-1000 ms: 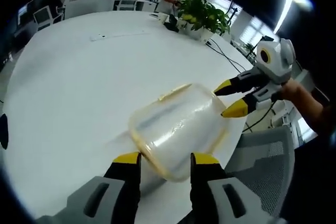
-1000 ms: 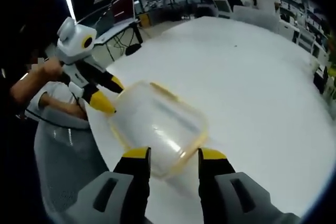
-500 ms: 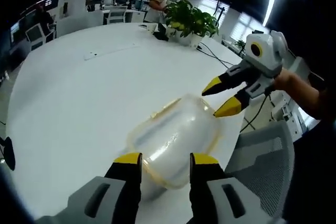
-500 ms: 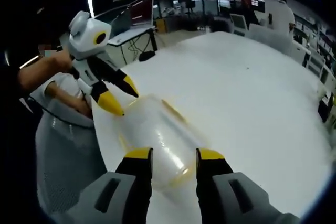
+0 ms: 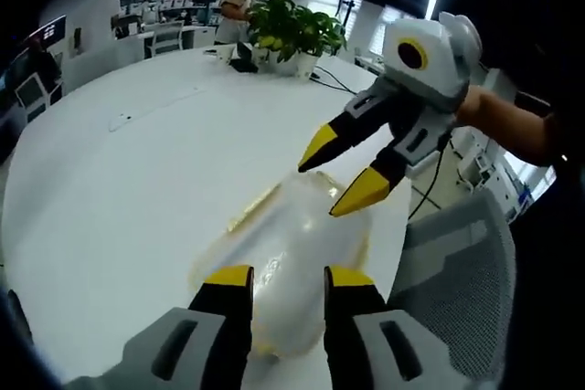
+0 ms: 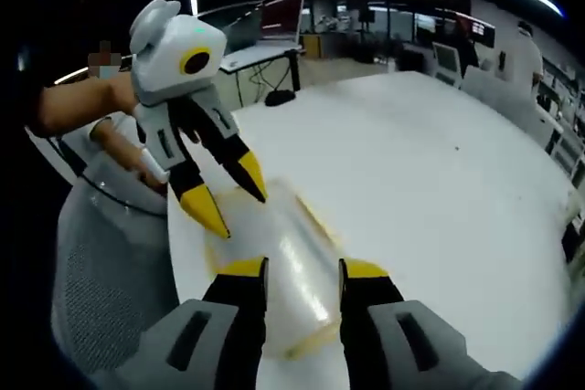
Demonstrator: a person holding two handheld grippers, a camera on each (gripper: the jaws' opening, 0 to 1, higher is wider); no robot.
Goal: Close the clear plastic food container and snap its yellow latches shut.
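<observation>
Clear plastic food container point(image 5: 292, 253) lies on the white worktop point(image 5: 119, 189) near its edge, lid apparently on, latches probably unsnapped, left gripper point(image 5: 285, 278) and right gripper point(image 6: 300, 268) fingers released, spread around it.

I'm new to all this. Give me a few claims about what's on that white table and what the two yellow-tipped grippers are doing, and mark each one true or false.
1. The clear plastic food container sits on a white table. True.
2. A potted plant stands at the table's far side. True.
3. The right gripper is clamped shut. False: it is open.
4. The container's trim is red. False: it is yellow.
5. The left gripper is open. True.
</observation>
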